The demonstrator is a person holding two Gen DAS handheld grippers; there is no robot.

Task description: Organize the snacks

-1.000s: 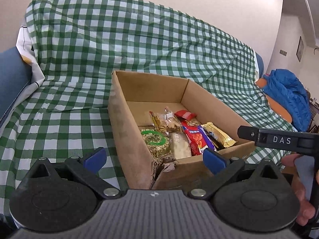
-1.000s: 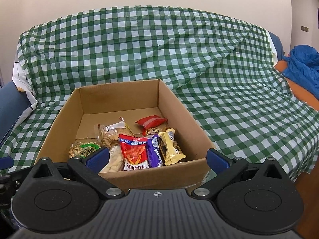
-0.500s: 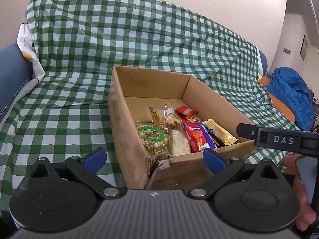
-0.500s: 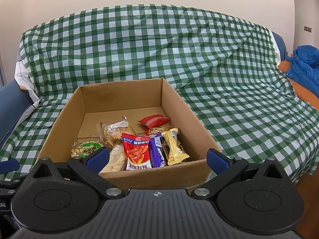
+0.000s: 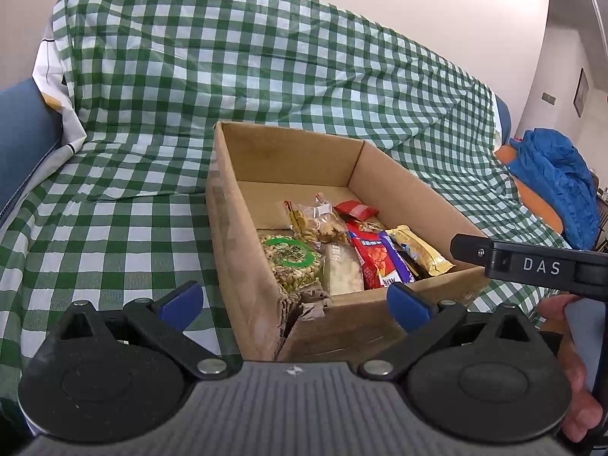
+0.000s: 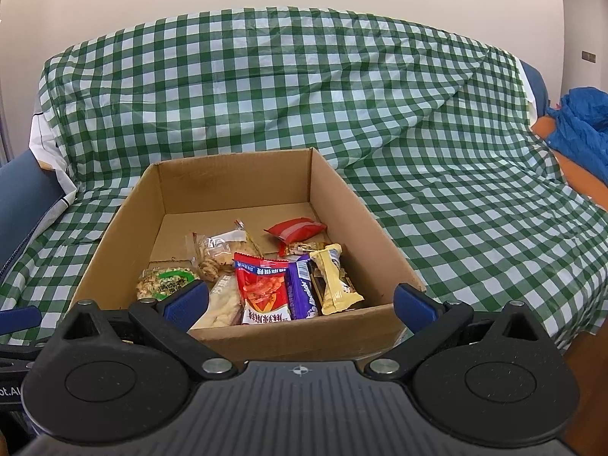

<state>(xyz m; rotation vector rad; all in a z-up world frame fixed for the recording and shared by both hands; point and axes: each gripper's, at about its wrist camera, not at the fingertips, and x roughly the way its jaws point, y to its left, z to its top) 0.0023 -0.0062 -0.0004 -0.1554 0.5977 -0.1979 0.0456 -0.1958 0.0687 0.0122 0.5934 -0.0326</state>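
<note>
An open cardboard box (image 6: 334, 197) (image 5: 228, 205) stands on the green checked cloth and holds several snack packs. Among them are a red chips packet (image 6: 262, 288) (image 5: 374, 254), a purple bar (image 6: 302, 292), a yellow bar (image 6: 334, 281) (image 5: 420, 249), a small red pack (image 6: 294, 228) (image 5: 357, 209), a clear cookie bag (image 6: 218, 249) (image 5: 313, 220) and a green-labelled nut pack (image 6: 167, 283) (image 5: 290, 256). My right gripper (image 6: 300, 302) hangs open just before the box's near wall. My left gripper (image 5: 294, 302) is open at the box's torn near-left corner. Neither holds anything.
The checked cloth (image 6: 456, 190) drapes a sofa seat and backrest. A blue garment (image 5: 551, 186) (image 6: 585, 125) lies on an orange surface at the right. A blue cushion (image 5: 22, 140) sits at the left. A hand (image 5: 577, 372) grips the right tool's black body (image 5: 532, 262).
Both cameras have risen and pulled back slightly, so more of the box's inside shows. The snacks have not moved and both grippers stay open.
</note>
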